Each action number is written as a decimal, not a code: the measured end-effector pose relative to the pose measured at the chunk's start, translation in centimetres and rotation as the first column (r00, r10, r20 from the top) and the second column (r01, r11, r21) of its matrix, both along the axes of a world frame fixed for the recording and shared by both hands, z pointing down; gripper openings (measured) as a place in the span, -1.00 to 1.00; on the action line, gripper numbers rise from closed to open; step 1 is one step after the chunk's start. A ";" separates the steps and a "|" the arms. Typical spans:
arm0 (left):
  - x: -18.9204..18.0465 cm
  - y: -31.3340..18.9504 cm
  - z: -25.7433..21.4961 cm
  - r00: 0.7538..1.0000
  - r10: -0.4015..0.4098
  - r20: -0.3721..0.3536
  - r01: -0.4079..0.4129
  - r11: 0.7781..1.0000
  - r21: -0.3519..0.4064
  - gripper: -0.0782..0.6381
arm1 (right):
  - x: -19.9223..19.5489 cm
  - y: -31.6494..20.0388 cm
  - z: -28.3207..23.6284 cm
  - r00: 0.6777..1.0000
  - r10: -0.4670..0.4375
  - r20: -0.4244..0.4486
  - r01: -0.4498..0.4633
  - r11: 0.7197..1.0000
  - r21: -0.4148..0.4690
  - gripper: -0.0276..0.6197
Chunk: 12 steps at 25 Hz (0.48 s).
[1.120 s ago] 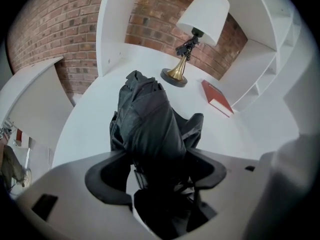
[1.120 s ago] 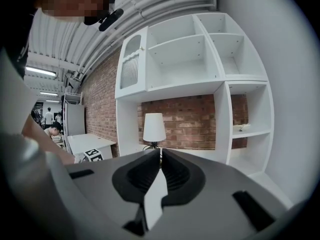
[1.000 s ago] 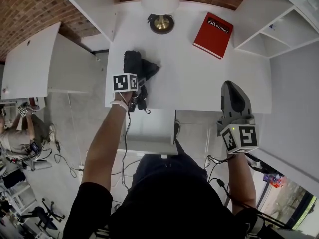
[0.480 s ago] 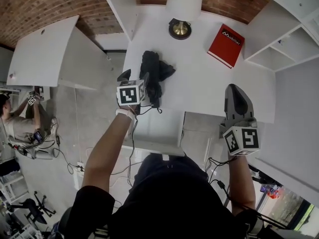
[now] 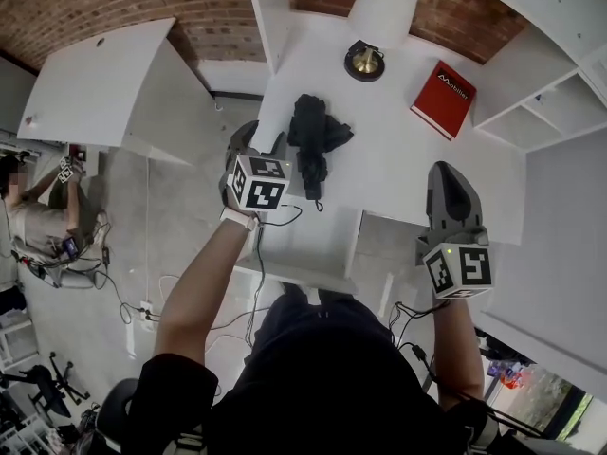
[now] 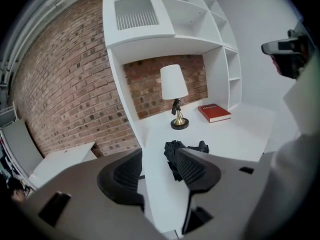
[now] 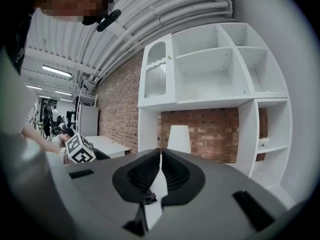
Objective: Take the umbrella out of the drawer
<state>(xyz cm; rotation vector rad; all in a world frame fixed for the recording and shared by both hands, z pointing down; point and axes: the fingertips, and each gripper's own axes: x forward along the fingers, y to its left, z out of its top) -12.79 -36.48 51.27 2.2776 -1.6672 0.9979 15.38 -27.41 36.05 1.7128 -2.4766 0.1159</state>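
Observation:
The black folded umbrella (image 5: 313,142) lies on the white desk top (image 5: 398,164), its strap hanging toward the front edge. My left gripper (image 5: 261,143) hovers just left of it, lifted off the desk. Its jaws have just been closing partway and still stand open, with nothing between them. In the left gripper view the umbrella (image 6: 173,152) shows beyond the left gripper (image 6: 160,170), apart from the pads. My right gripper (image 5: 446,173) is shut and empty over the desk's right front edge. Its jaws meet in the right gripper view (image 7: 160,171). Below the desk edge the white drawer (image 5: 296,275) stands pulled out.
A lamp (image 5: 379,17) with a brass foot and a red book (image 5: 443,98) stand at the back of the desk. White shelves (image 5: 550,74) rise at the right, a brick wall (image 5: 114,8) behind. A second white table (image 5: 95,93) and a seated person are at left.
My left gripper has lifted off the umbrella and drawn back to its left, rolling and narrowing its jaws. The umbrella stays on the desk. The right gripper stays shut.

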 end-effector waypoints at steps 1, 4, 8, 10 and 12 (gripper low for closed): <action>0.1 0.2 -0.9 1.000 0.020 0.014 -0.020 1.000 0.023 -0.18 | -0.3 0.2 -0.3 1.000 0.000 0.000 0.000 1.000 0.005 -0.89; 0.3 0.8 -4.3 0.996 0.073 0.051 -0.079 0.989 0.127 -0.25 | -1.3 0.6 -1.2 1.000 0.011 0.002 -0.011 1.000 0.028 -0.88; 1.0 1.9 -10.6 0.991 0.125 0.048 -0.134 0.938 0.321 -0.39 | -2.6 1.2 -3.0 1.000 0.017 0.000 -0.017 0.998 0.064 -0.89; 1.5 2.7 -13.6 0.988 0.156 -0.001 -0.144 0.910 0.389 -0.47 | -3.2 1.5 -3.8 1.000 0.019 -0.011 -0.018 0.997 0.071 -0.89; 2.0 3.7 -16.1 0.981 0.185 -0.065 -0.138 0.888 0.439 -0.57 | -3.7 1.7 -4.6 1.000 0.013 -0.018 -0.011 0.996 0.090 -0.89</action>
